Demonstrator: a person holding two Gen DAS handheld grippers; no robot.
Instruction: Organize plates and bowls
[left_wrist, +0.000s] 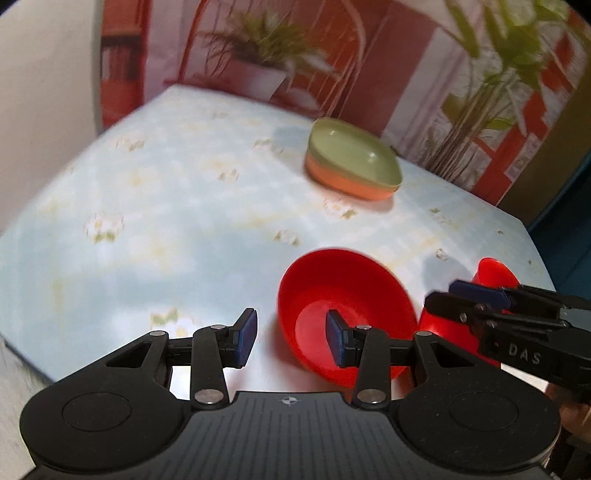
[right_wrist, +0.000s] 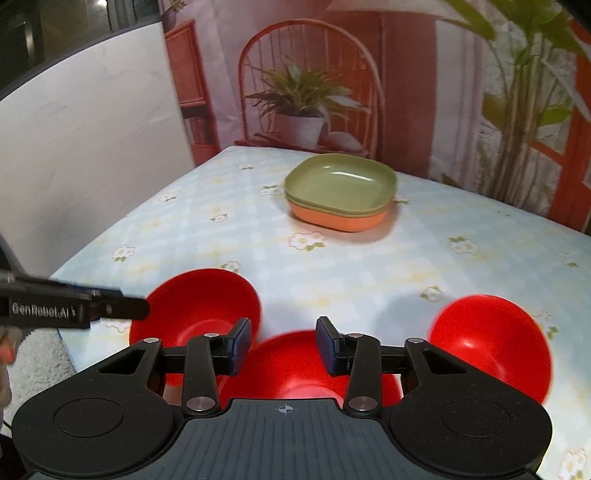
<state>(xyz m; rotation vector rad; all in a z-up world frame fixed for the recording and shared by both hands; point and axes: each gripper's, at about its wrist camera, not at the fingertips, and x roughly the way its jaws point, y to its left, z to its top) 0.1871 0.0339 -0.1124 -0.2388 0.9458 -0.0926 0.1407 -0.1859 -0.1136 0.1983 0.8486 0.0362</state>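
Three red bowls sit near the table's front edge: the left bowl (right_wrist: 199, 306), the middle bowl (right_wrist: 295, 365) and the right bowl (right_wrist: 491, 339). My left gripper (left_wrist: 291, 336) is open astride the left bowl's (left_wrist: 347, 306) near-left wall, one finger inside and one outside, pads clear of it. My right gripper (right_wrist: 284, 343) is open above the middle bowl's far rim, which shows in the gap untouched. The left view shows the right gripper (left_wrist: 461, 295) over the middle bowl (left_wrist: 434, 323). Square green plates stacked on an orange one (right_wrist: 341, 184) stand farther back.
The table (right_wrist: 461, 280) wears a light blue flowered cloth; its left edge drops off beside a white panel (right_wrist: 92, 166). A printed backdrop with a chair and plants (right_wrist: 306, 92) hangs behind the far edge. A hand (right_wrist: 5, 354) shows at the left.
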